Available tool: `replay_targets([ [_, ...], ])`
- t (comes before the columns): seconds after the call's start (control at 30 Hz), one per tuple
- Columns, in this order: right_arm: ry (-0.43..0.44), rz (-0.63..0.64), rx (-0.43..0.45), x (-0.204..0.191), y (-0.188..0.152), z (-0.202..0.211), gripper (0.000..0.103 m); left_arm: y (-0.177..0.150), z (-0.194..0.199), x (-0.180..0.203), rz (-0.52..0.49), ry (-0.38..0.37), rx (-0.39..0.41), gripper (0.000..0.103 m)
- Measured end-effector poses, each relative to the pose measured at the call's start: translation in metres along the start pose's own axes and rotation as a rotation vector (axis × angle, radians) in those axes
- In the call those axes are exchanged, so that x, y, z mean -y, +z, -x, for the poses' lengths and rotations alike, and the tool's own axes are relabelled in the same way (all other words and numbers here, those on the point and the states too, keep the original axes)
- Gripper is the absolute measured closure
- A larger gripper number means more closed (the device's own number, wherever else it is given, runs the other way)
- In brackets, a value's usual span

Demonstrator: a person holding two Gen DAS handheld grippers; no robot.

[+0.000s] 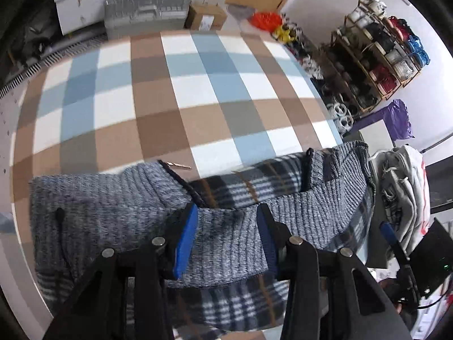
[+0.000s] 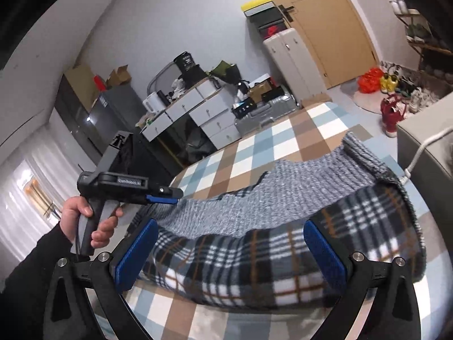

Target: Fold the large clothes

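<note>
Blue-padded jaws of the left gripper (image 1: 226, 226) clamp a fold of the grey knit garment (image 1: 232, 235), while the right gripper (image 2: 230, 249) stands wide open, holding nothing, over its plaid lining (image 2: 254, 257). Half turned inside out, the garment lies on a bed (image 1: 170, 90) covered in brown, blue and white checks. Beyond stand white drawers (image 2: 198, 113), a silver suitcase (image 2: 263, 113) and a shoe rack (image 1: 376, 56) full of shoes.

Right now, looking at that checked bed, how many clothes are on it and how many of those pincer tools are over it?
Jacket: 1, grey knit with a plaid lining
Grippers: 2, the left gripper and the right gripper
Total: 3
</note>
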State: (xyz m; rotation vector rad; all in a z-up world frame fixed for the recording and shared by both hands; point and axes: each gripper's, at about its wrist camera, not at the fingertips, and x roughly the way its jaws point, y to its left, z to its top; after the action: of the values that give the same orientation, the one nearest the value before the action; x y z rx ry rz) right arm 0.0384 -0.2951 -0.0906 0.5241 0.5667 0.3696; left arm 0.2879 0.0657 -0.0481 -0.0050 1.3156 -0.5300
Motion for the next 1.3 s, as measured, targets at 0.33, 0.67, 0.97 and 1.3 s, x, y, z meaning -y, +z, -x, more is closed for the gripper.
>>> replay_targets([
  [0.33, 0.044, 0.022, -0.032, -0.004, 0.000, -0.005, 0.000, -0.002, 0.001, 0.039, -0.477, 0.218, -0.002, 0.042],
  [0.67, 0.057, 0.061, -0.079, -0.009, -0.005, -0.017, 0.000, -0.005, -0.040, 0.036, -0.674, 0.162, -0.177, 0.043],
  [0.97, 0.058, 0.022, -0.103, 0.001, -0.002, -0.025, 0.000, -0.029, -0.014, 0.035, -0.670, 0.101, -0.074, 0.102],
  [1.3, 0.054, -0.026, -0.097, 0.010, -0.003, -0.019, 0.000, -0.029, -0.002, 0.032, -0.470, 0.315, 0.082, 0.103],
])
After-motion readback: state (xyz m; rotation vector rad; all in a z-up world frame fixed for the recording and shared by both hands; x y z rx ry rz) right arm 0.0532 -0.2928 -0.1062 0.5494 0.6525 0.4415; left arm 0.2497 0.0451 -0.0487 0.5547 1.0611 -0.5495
